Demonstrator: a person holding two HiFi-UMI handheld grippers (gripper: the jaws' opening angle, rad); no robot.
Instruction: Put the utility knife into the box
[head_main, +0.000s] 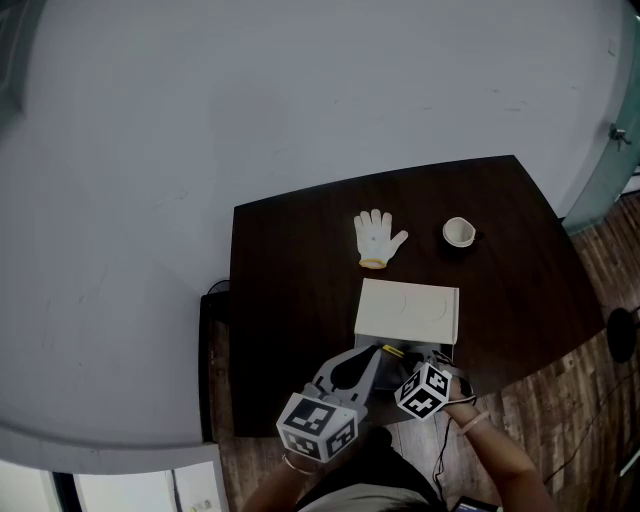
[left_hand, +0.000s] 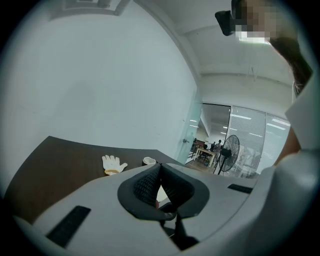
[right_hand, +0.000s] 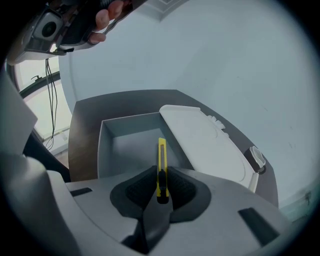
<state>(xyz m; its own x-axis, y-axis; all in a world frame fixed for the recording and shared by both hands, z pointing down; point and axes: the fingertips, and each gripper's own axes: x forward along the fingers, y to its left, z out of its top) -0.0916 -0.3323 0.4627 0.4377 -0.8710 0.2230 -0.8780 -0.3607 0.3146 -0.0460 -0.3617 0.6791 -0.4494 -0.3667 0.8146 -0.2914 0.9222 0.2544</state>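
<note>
Between right gripper (right_hand: 161, 174) jaws, utility knife (right_hand: 161, 152)

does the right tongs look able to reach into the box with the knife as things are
Likely yes: the right tongs hold the utility knife pointing into the open box, its lid lies aside, and nothing blocks the way.

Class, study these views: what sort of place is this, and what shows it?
Probably an office: a dark table against a plain wall, glass partitions, and a standing fan with desks beyond.
</note>
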